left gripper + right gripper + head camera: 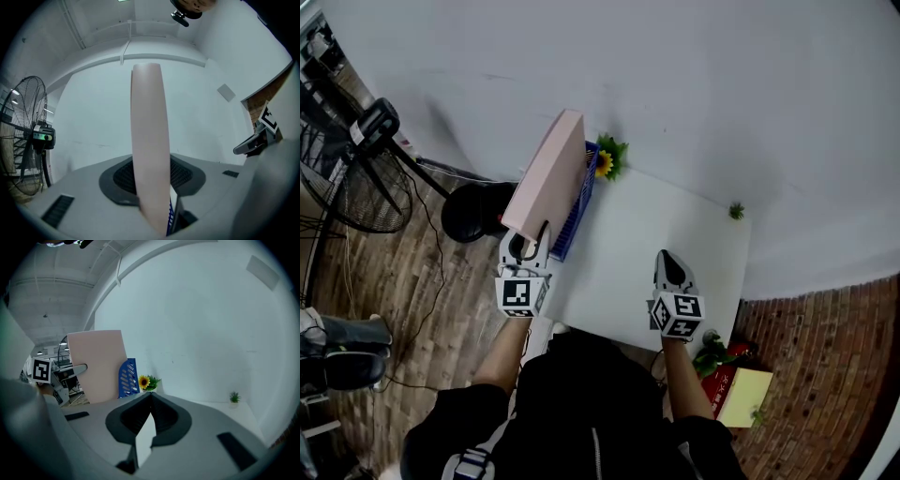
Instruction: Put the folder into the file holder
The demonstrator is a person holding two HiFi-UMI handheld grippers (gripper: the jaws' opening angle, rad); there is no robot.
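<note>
Pink folder [546,173] stands tilted at the left end of the white table [675,234] in the head view, its near lower corner clamped in the left gripper [528,246]. Just to its right, partly hidden by it, is the blue file holder [578,208] at the table's left edge; whether the two touch cannot be told from here. A sunflower [605,161] sits behind the holder against the wall, and a small green plant [736,211] sits at the far right corner. The right gripper [668,265] hovers over the near part of the table, well apart from the folder. A fan [356,178] stands on the wooden floor to the left

Left gripper view: the folder [150,140] runs edge-on straight up between the jaws, which press against its two faces. A sliver of the blue holder [172,216] shows just right of its lower end. The right gripper [258,137] appears at the far right

Right gripper view: the jaws meet at their tips with nothing between them. Beyond, the folder [96,364] rises upright with the holder [125,376] just right of it, then the sunflower [145,382]
</note>
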